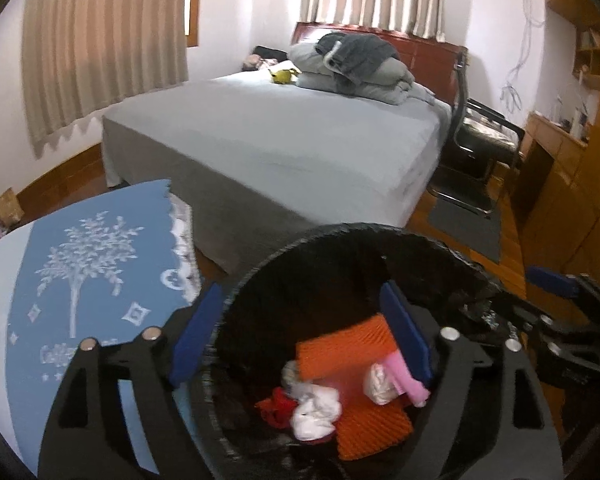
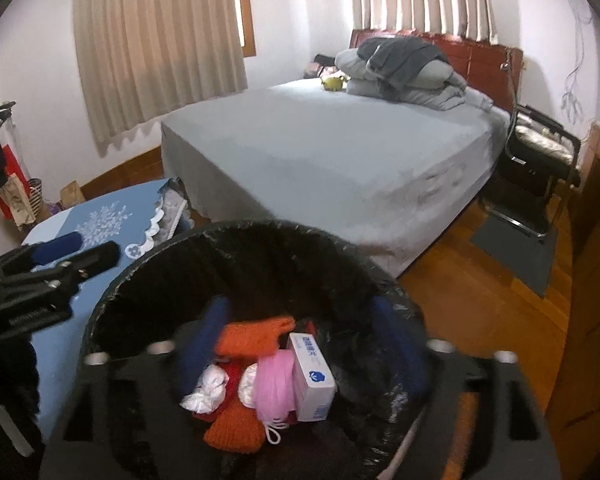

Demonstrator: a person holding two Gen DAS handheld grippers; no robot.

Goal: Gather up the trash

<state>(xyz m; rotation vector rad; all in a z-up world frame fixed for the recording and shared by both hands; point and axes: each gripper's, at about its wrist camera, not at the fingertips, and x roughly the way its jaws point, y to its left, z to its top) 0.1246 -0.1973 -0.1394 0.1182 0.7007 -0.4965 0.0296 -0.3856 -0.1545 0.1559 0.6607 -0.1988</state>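
Bed [image 1: 284, 136], grey-sheeted, well beyond both sets of jaws, bedding piled at its head; nothing lying on the sheet that reads as trash, though the small yellow item near the pillows is too small to tell. Blue cloth [image 1: 92, 280] with a white tree pattern, covering a surface just outside the left gripper's outer finger; its visible part bare. Black-lined trash bin [image 2: 260, 236], directly under both grippers and the place where the collected items sit. Left gripper [image 1: 300, 332]: jaws spread wide, nothing between the pads; one blue finger outside the bin's rim, the other over its interior. Right gripper [image 2: 300, 344]: jaws likewise wide apart and clamped on nothing, both blurred blue fingers over the bin's mouth with the contents below and between them. Contents, all loose at the bottom: orange ribbed pieces [image 2: 256, 332]; white box [image 2: 312, 372] with a blue mark, toward the right gripper's right finger; pink item [image 2: 274, 380] beside the box; white crumpled wads [image 2: 208, 390] toward the right gripper's left finger; red scrap [image 1: 274, 406] under the wads. Judged status: depositing looks done for these items; neither gripper carries anything; whether more trash remains elsewhere in the room cannot be told.
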